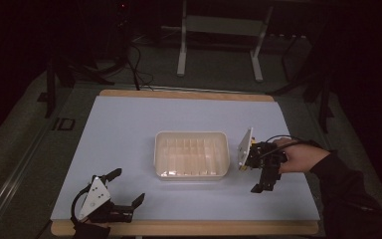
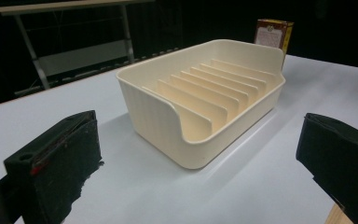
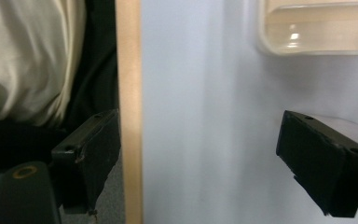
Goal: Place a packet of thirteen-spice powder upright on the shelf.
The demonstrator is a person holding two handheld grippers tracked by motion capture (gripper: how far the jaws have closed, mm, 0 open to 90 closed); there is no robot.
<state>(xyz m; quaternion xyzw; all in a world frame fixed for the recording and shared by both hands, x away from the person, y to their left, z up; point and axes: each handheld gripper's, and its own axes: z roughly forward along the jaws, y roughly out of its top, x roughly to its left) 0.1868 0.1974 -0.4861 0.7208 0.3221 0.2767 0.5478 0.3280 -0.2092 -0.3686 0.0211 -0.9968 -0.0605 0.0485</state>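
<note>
Plainly a light, stiff, somewhat slick plastic rack, sitting mid-table. Best pinched on the thin rim, away from the inner ribs. Left hand-held gripper near the rack's front-left corner, jaws wide; right hand-held gripper just beside its right wall, likewise wide and empty.
</note>
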